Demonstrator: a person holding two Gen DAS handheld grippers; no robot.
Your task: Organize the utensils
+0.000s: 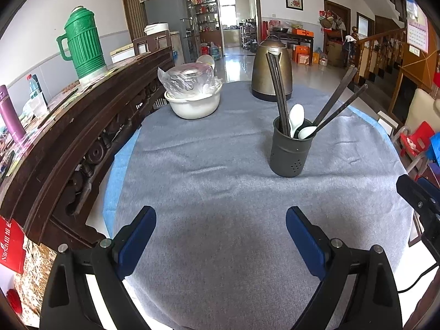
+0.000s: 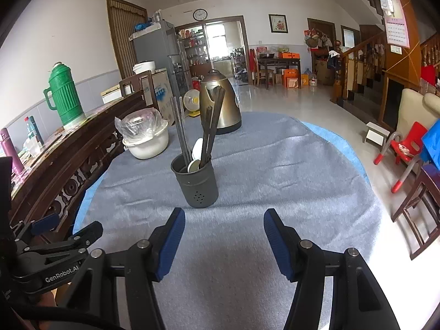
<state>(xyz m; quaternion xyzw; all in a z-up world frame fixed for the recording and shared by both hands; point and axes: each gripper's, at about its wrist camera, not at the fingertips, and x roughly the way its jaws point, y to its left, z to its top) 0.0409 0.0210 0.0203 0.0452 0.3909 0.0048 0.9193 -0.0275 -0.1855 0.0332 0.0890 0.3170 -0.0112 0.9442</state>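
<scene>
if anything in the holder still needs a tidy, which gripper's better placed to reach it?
Right, probably. The holder sits just beyond the open right gripper, slightly off its left finger. From the left gripper, also open and empty, it stands farther off and to the right. Chopsticks and spoons are already inside.

Bare cloth (image 2: 247,192) ahead; only the utensil holder (image 2: 196,184) interrupts it.

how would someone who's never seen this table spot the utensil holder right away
Start at the round table under the grey cloth. Near its middle stands the utensil holder, a dark grey cylindrical cup with small holes low on its side, in front of the brass kettle. It alone has dark chopsticks and white spoons sticking out of its top.
</scene>
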